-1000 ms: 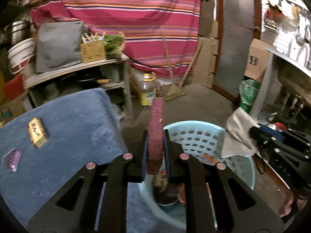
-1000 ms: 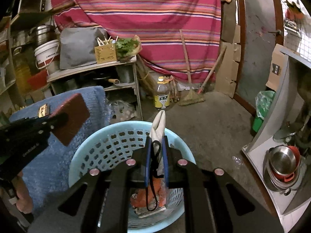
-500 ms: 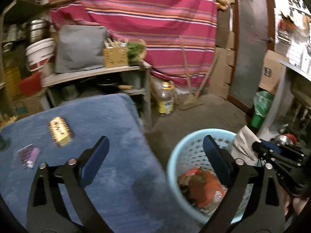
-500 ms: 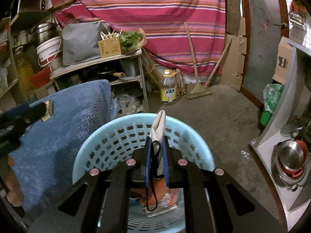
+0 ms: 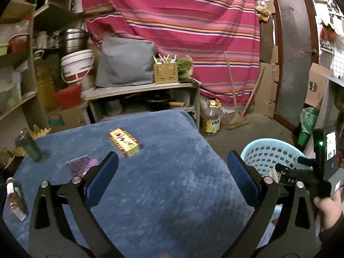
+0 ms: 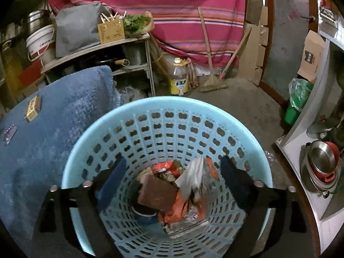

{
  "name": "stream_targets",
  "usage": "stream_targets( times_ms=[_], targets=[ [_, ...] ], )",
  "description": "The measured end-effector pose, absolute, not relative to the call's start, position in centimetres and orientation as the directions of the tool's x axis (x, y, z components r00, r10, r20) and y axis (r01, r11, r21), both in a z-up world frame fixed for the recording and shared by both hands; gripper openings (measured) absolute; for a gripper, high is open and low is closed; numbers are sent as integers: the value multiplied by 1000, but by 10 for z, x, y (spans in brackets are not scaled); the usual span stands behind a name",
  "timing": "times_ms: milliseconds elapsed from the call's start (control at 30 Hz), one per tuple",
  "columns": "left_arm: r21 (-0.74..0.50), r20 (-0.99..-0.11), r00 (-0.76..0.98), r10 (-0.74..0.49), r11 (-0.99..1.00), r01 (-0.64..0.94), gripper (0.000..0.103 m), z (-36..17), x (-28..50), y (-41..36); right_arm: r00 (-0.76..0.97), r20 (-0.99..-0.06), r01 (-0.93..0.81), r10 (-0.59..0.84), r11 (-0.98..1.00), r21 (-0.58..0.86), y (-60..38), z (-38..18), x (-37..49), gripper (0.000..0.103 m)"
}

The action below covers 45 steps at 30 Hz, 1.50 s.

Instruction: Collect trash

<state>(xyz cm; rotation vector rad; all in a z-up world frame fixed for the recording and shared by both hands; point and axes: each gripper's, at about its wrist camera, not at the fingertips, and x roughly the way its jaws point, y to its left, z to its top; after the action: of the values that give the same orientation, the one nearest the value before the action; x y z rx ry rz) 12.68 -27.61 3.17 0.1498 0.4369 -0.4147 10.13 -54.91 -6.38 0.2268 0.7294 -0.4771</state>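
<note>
Light blue perforated laundry basket [image 6: 165,116] stands on the concrete floor [image 6: 240,99], just right of the table; it holds collected trash: a reddish-brown scouring sponge [image 6: 158,193] lying on top, a white crumpled bag [image 6: 192,177] beside it to the right, and orange-red wrappers [image 6: 182,209] underneath. Right gripper [image 6: 171,177] hangs over the basket mouth with both fingers spread wide, nothing between them. Left gripper [image 5: 172,176] is over the table, likewise spread wide and empty. The table is covered by a blue fleece cloth [image 5: 163,185]. On the cloth, uncollected: a yellow patterned small box [image 5: 124,143] toward the far side, a purple foil wrapper [image 5: 80,164] nearer and to its left, a dark green glass bottle [image 5: 29,146] upright at the far left edge, and a small brown bottle [image 5: 16,201] at the near left edge. Beyond the table stands a grey shelf unit [image 5: 142,89] carrying a grey cushion [image 5: 125,63], a wooden utensil holder [image 5: 165,73] and leafy greens [image 5: 185,66]; a white bucket [image 5: 77,65] and steel pots [image 5: 72,39] sit to its left. A striped red curtain [image 5: 182,21] covers the far wall. On the floor below it: a plastic oil jug [image 5: 212,118] and a broom [image 5: 235,105]. A green bagged bin [image 6: 297,101] stands at the right, near a door [image 5: 294,43] flanked by cardboard [image 5: 266,81]. Stacked steel pans [image 6: 320,167] occupy a white shelf at near right.
</note>
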Motion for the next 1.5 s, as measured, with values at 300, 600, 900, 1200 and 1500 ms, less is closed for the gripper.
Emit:
stream_targets(
  times_ms=[300,600,900,1200,1500],
  targets=[
    [20,-427,845,-321,931,364,98,37,119,-200,753,-541,458,-375,889,22,-462,-5,89,98],
    [41,-423,873,-243,957,286,98,25,103,-124,855,-456,315,-249,946,75,-354,24,77,98],
    [10,-447,885,-134,988,155,98,-2,89,-53,887,-442,210,-134,970,126,-275,17,67,98],
    [22,-423,906,-29,999,43,98,-27,77,-12,892,-446,121,-73,989,81,-216,-9,66,98],
    [60,-436,899,49,998,-25,98,-42,67,0,896,-436,114,-79,992,54,-202,-23,51,98]
  ],
)
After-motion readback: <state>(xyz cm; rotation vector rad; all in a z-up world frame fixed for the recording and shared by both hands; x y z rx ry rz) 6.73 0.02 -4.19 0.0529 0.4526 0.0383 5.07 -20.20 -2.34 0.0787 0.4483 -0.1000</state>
